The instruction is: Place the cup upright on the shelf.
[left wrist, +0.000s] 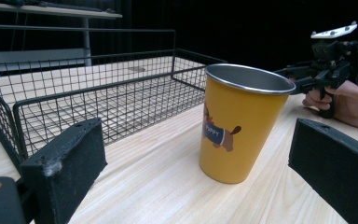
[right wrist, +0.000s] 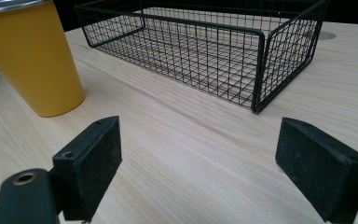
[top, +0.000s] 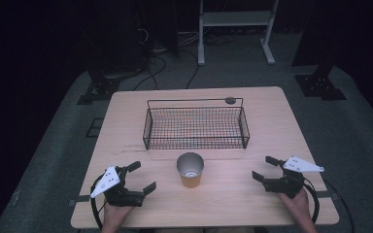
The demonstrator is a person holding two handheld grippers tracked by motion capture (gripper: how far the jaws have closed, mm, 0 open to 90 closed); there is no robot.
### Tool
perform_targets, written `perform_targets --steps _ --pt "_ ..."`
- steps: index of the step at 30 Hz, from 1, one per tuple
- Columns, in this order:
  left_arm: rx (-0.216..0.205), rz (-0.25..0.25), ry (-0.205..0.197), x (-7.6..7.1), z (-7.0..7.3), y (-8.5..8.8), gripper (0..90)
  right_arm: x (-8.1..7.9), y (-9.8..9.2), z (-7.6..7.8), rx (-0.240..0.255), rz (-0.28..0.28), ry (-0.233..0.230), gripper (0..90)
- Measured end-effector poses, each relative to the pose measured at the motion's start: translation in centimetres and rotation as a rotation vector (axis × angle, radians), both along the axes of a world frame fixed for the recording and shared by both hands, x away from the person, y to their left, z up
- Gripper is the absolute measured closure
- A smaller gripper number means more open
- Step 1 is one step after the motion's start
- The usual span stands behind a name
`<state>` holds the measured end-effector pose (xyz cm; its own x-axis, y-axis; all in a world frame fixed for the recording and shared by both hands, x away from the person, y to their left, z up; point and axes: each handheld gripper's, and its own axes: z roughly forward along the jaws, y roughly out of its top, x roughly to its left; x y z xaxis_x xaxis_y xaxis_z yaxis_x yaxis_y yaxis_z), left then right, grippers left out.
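While you held both tools low at the near edge of the bench (top: 252, 104), nothing was yet grasped: your left gripper (top: 137, 178) and your right gripper (top: 264, 168) each had their jaws spread wide and empty. The yellow cup (top: 191, 170) stood upright between them, just in front of the wire basket (top: 196, 127), apart from it. This looked like the starting step; the next move probably called for closing one tool around the cup

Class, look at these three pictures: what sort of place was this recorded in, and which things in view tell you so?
Probably a lab or studio set up for recording manipulation demonstrations. Dark curtained surroundings ring one wooden table, cables trail over the floor behind it, and each hand holds a camera-bearing gripper, left gripper and right gripper.
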<state>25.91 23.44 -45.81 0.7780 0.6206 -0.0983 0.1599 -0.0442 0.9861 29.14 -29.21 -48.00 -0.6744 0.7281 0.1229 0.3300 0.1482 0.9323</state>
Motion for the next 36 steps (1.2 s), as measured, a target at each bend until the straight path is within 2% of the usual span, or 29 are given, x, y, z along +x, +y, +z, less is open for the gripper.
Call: perform_targets --steps 5,11,13,14,17,36 --pt "0.001 -0.006 -0.006 0.0 0.0 -0.1 2.8 0.0 -0.1 0.0 0.002 0.001 0.000 13.4" --pt "0.027 -0.018 -0.017 -0.1 0.1 -0.7 2.3 0.0 0.0 0.0 -0.004 -0.001 -0.001 13.4" --pt "0.030 -0.025 -0.007 -0.1 0.2 -0.8 2.3 0.0 0.0 0.0 -0.005 -0.002 -0.002 13.4" --pt "0.026 -0.037 0.010 0.0 0.2 -1.0 2.3 0.0 0.1 0.0 -0.007 -0.003 -0.001 13.4" --pt "0.032 -0.048 0.021 0.1 0.2 -1.1 2.3 -0.1 0.1 0.0 -0.009 -0.005 0.001 13.4" --pt "0.092 -0.111 0.034 0.4 0.5 -3.7 2.3 -0.1 0.2 0.0 -0.017 -0.008 0.002 13.4"
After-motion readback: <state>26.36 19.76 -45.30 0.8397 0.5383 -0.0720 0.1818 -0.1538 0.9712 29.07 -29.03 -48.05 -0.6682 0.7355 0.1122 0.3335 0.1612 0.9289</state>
